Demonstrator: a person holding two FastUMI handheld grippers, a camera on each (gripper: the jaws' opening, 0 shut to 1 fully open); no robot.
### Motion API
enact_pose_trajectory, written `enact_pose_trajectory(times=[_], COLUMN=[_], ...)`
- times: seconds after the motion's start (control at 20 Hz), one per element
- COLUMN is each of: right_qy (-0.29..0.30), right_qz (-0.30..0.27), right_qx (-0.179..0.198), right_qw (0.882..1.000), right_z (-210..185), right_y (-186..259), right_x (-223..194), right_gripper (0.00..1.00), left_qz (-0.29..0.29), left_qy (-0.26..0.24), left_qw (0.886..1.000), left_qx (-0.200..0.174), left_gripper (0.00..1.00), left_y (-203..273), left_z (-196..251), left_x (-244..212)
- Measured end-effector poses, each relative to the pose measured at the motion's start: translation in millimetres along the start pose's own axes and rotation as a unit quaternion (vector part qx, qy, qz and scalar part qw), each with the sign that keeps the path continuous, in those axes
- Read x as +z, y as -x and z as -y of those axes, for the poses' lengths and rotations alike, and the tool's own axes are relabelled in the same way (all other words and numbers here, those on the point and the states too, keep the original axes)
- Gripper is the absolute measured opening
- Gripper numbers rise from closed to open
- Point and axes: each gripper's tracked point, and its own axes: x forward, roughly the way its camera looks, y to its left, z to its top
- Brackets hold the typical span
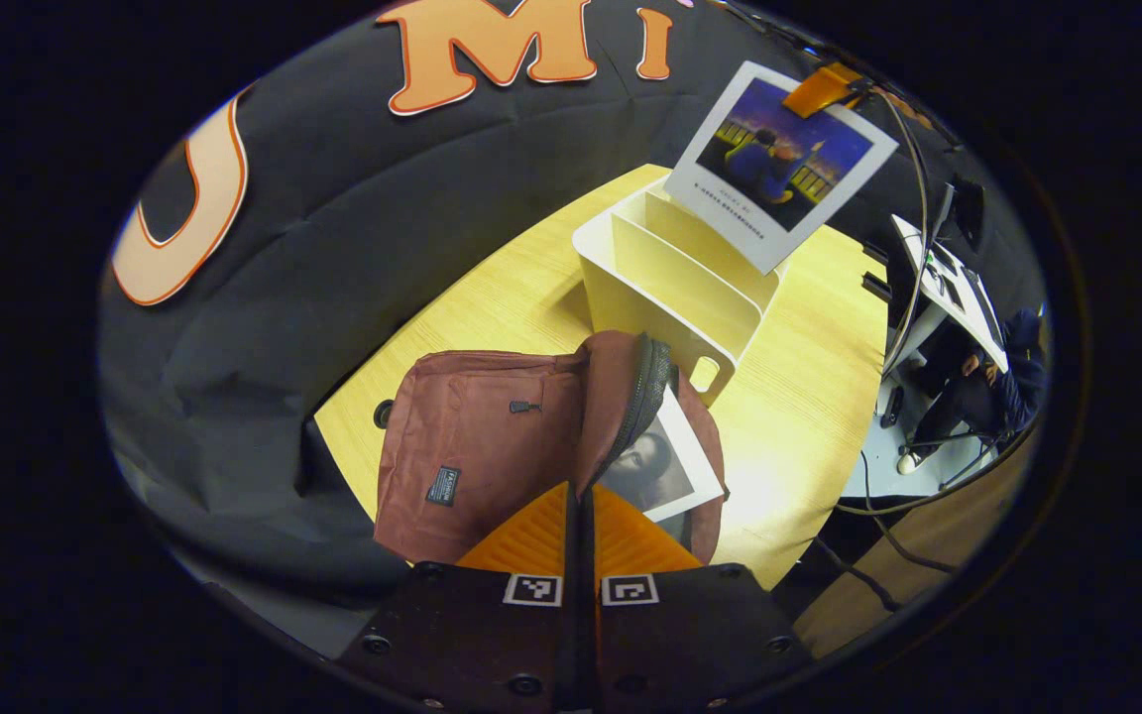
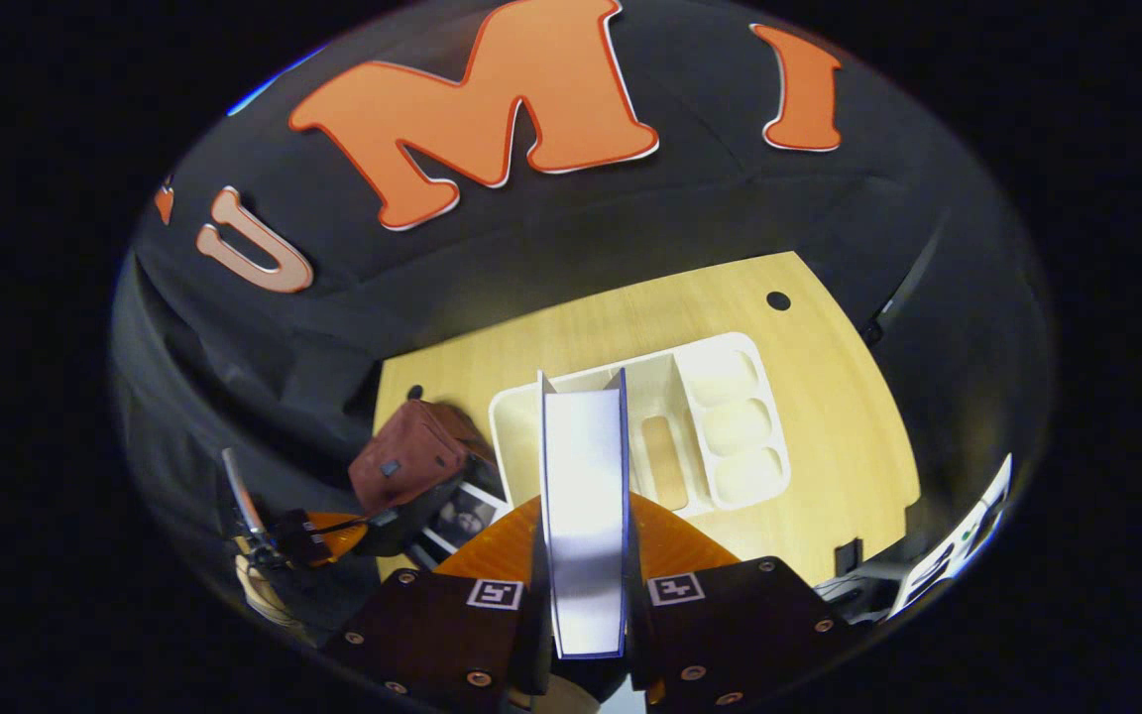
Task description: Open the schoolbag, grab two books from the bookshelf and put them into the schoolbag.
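The maroon schoolbag (image 1: 472, 436) lies on the wooden table (image 1: 809, 397), its zipped flap lifted. My left gripper (image 1: 581, 491) is shut on the flap's edge. Inside the opening rests a book (image 1: 655, 466) with a grey portrait cover. In the left gripper view a second book (image 1: 779, 164), with a blue picture cover, hangs above the white bookshelf (image 1: 670, 288) in the right gripper (image 1: 829, 87). In the right gripper view that book (image 2: 583, 436) shows edge-on, with my right gripper (image 2: 583, 511) shut on it above the bookshelf (image 2: 730, 342). The schoolbag (image 2: 412, 456) and left gripper (image 2: 318, 535) lie lower left.
A person (image 1: 987, 382) sits at a white desk (image 1: 958, 293) beyond the table's right edge. Cables (image 1: 888, 516) trail over the floor there. The table has a round hole (image 2: 778, 299) near its far corner. Black cloth wall stands close behind the table.
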Motion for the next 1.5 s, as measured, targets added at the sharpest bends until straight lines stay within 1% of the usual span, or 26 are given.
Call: enact_pose_trajectory(times=[0.1, 0.15, 0.2, 0.25, 0.4, 0.55, 0.65, 0.85, 0.95, 1.1, 1.25, 1.5], right_qy=[-0.017, -0.026, -0.037, -0.052, -0.096, -0.142, -0.165, -0.194, -0.214, -0.238, -0.261, -0.251], right_qz=[0.013, 0.016, 0.017, 0.016, 0.01, -0.021, -0.032, -0.009, -0.012, -0.015, -0.02, -0.029], right_qx=[0.029, 0.041, 0.058, 0.077, 0.135, 0.176, 0.198, 0.22, 0.231, 0.226, 0.236, 0.233], right_qw=[0.999, 0.999, 0.997, 0.996, 0.986, 0.974, 0.966, 0.956, 0.949, 0.945, 0.936, 0.939], right_z=[-6.7, -8.3, -14.1, -20.7, -41.0, -57.3, -67.4, -83.8, -95.7, -99.8, -115.0, -151.9], right_y=[17.8, 20.4, 11.3, 15.6, -6.0, -42.6, -64.0, -97.2, -113.5, -142.0, -164.5, -202.6], right_x=[-19.5, -30.4, -45.4, -53.5, -93.4, -136.8, -154.0, -161.8, -173.7, -187.5, -193.8, -196.8], right_gripper=[0.3, 0.3, 0.31, 0.3, 0.3, 0.31, 0.31, 0.31, 0.31, 0.3, 0.3, 0.3], left_qz=[0.0, 0.001, 0.002, 0.002, 0.003, 0.004, 0.0, -0.005, -0.008, -0.012, -0.011, -0.008], left_qy=[-0.004, -0.005, -0.005, -0.005, -0.005, 0.0, -0.002, -0.005, -0.01, -0.02, -0.03, -0.045], left_qw=[1.0, 1.0, 1.0, 1.0, 1.0, 1.0, 1.0, 1.0, 0.999, 0.999, 0.999, 0.998], left_qx=[0.002, 0.005, 0.009, 0.011, 0.012, 0.018, 0.02, 0.025, 0.031, 0.035, 0.035, 0.034], left_gripper=[0.0, 0.0, 0.01, 0.0, 0.01, 0.0, 0.0, 0.01, 0.01, 0.01, 0.01, 0.0], left_y=[0.5, 0.1, 1.1, 1.2, 2.9, 6.9, 11.8, 18.1, 20.2, 23.4, 26.6, 30.2], left_z=[-0.2, -0.9, -2.5, -3.4, -4.5, -8.2, -10.9, -13.1, -14.3, -14.1, -10.1, -5.1], left_x=[1.5, 1.7, 3.0, 4.1, 4.8, 7.6, 10.1, 16.5, 20.2, 26.4, 35.2, 46.4])
